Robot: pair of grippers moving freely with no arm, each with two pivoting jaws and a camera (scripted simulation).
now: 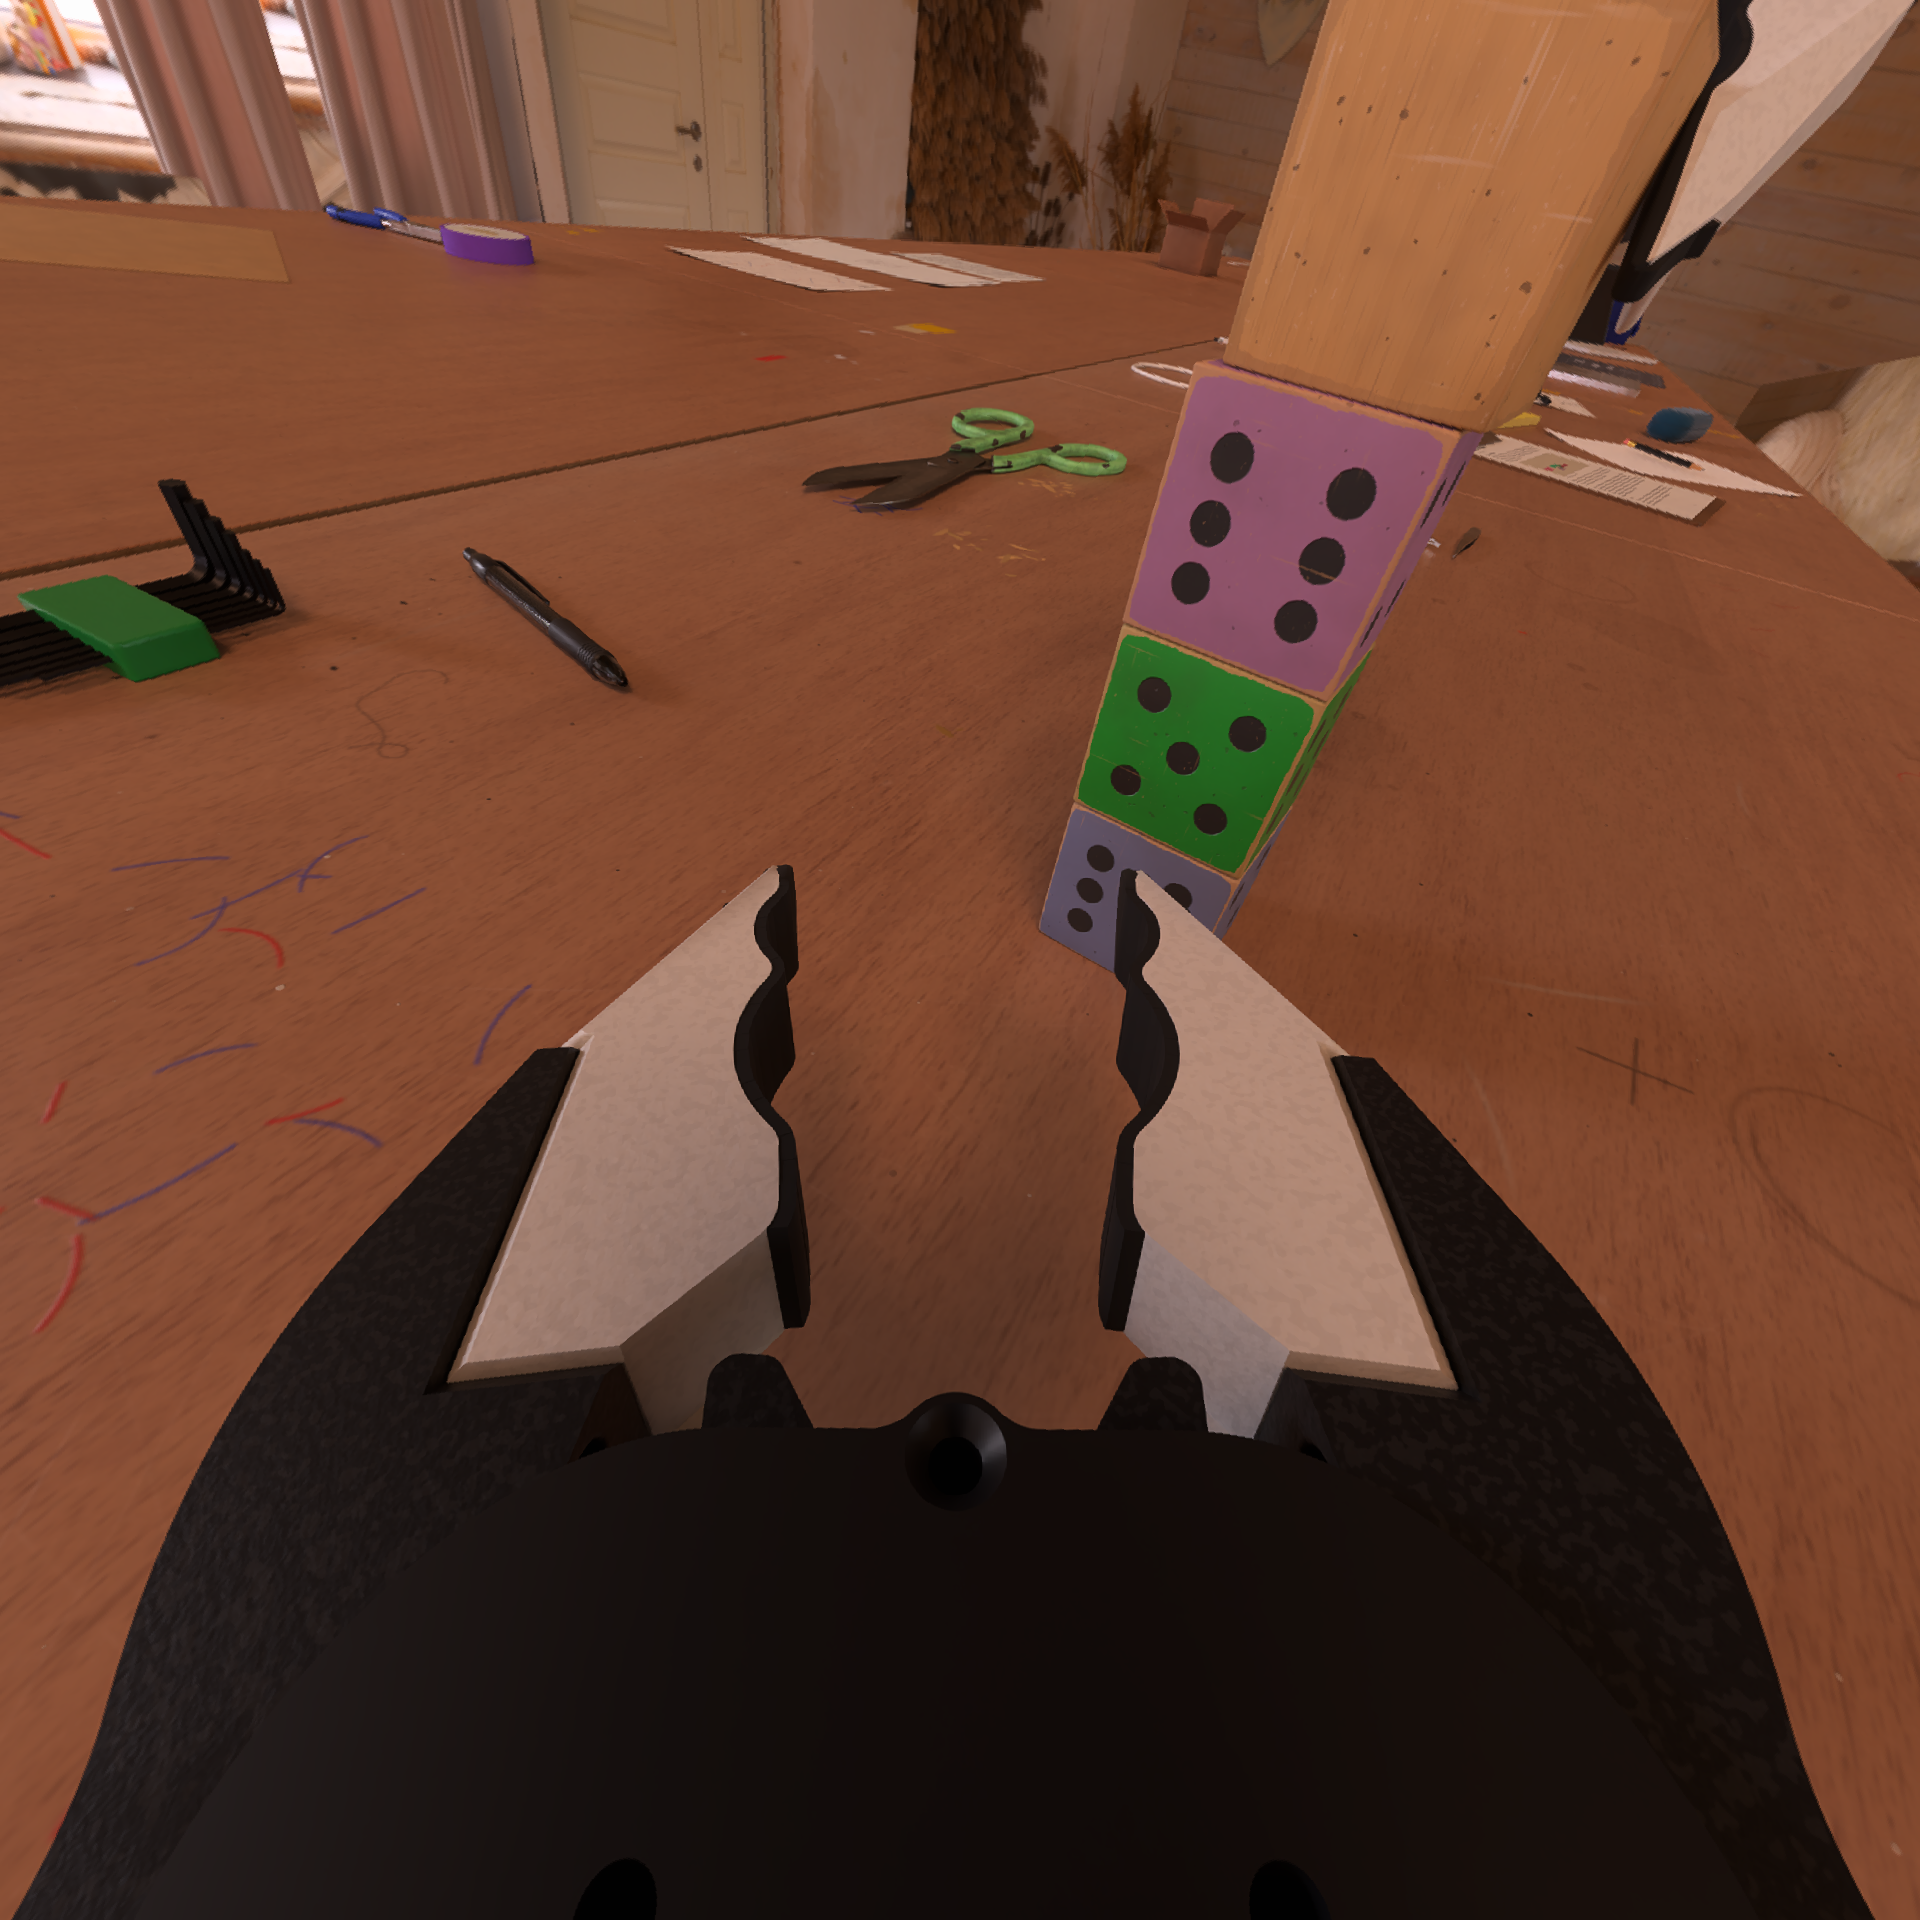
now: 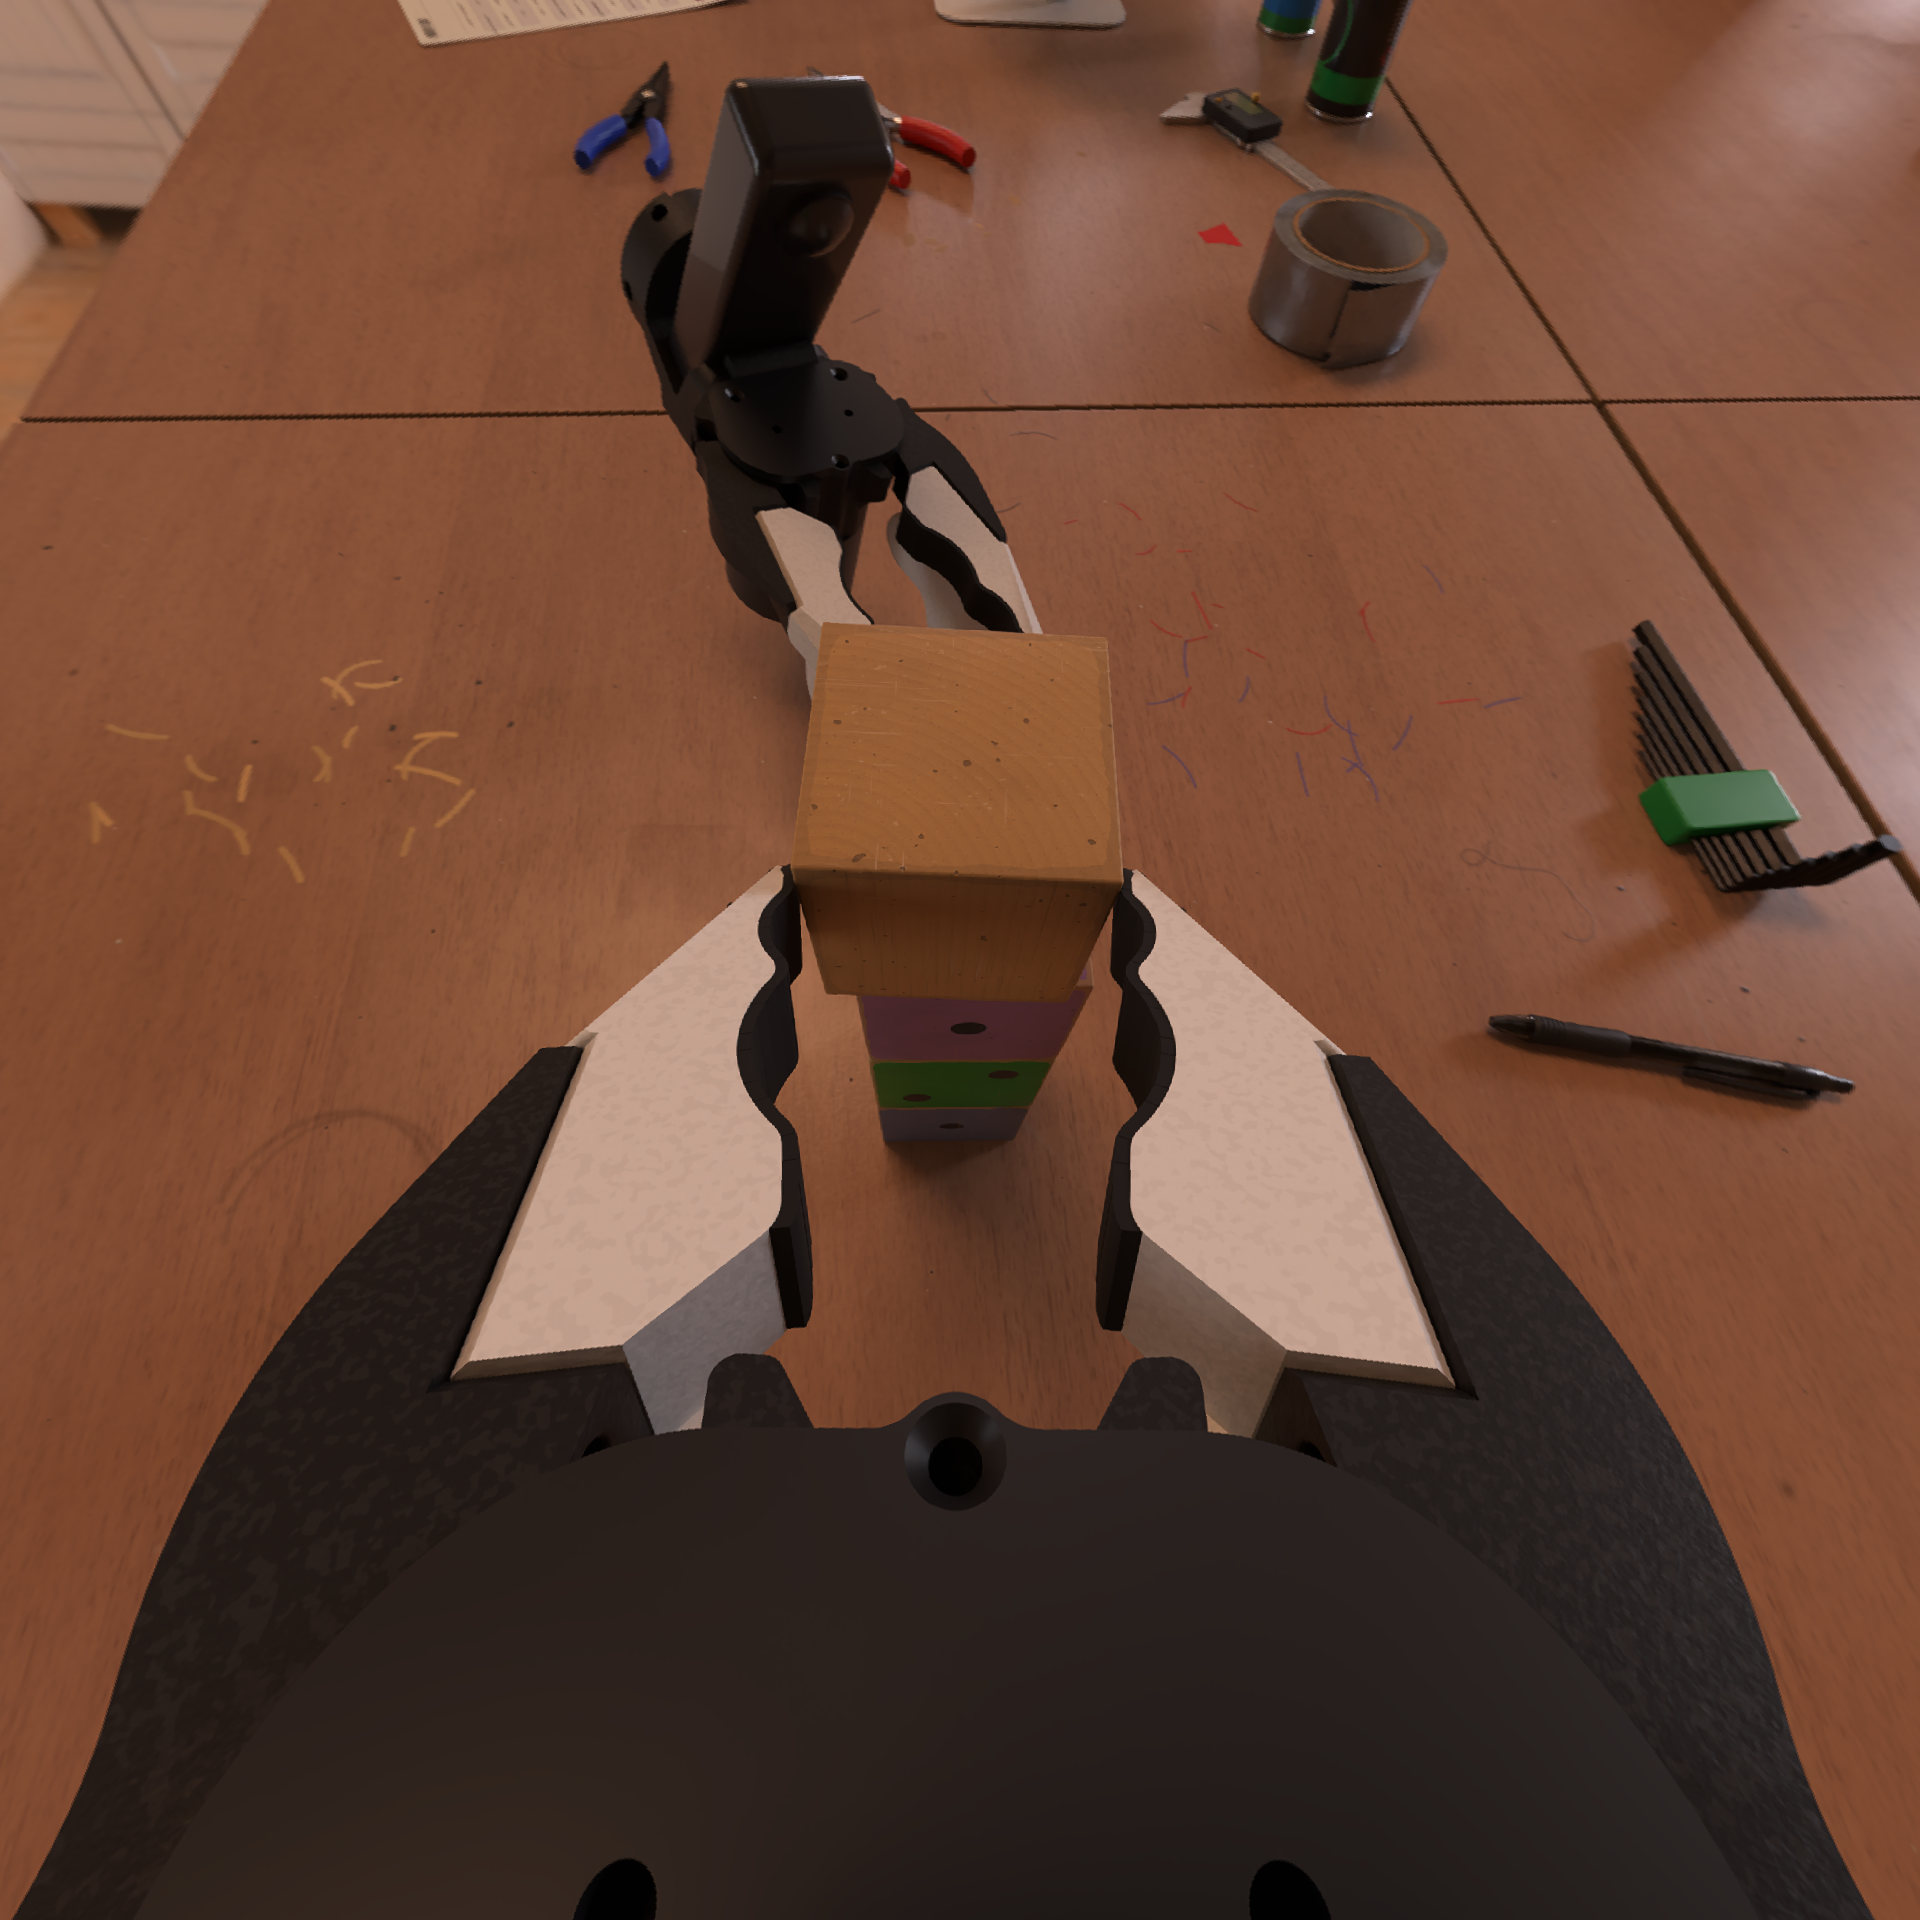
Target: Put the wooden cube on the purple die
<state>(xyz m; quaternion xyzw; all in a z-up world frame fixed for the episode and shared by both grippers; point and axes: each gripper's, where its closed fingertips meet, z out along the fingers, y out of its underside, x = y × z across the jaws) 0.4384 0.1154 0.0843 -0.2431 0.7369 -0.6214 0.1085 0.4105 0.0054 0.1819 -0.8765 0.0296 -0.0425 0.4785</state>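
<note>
**Cube tops a three-dice tower**

Brown tabletop (image 2: 416,1039), scuffed with coloured pen strokes, carries a tower of three dice: a pale blue die (image 1: 1091,888) at the bottom, a green die (image 1: 1195,753) in the middle and the purple die (image 1: 1283,525) above. On the purple die sits the wooden cube (image 2: 956,769), its base touching the die's top face. Seen from the right wrist, the right gripper (image 2: 956,883) flanks the cube's lower edge, fingertips close at either side; whether they press on it cannot be told. Low beside the tower's foot, the left gripper (image 1: 956,878) has its fingers spread, nothing between them. Around lie a black pen (image 1: 545,618), green scissors (image 1: 971,462), a hex key set (image 2: 1725,805) and a roll of grey tape (image 2: 1345,275).
</note>
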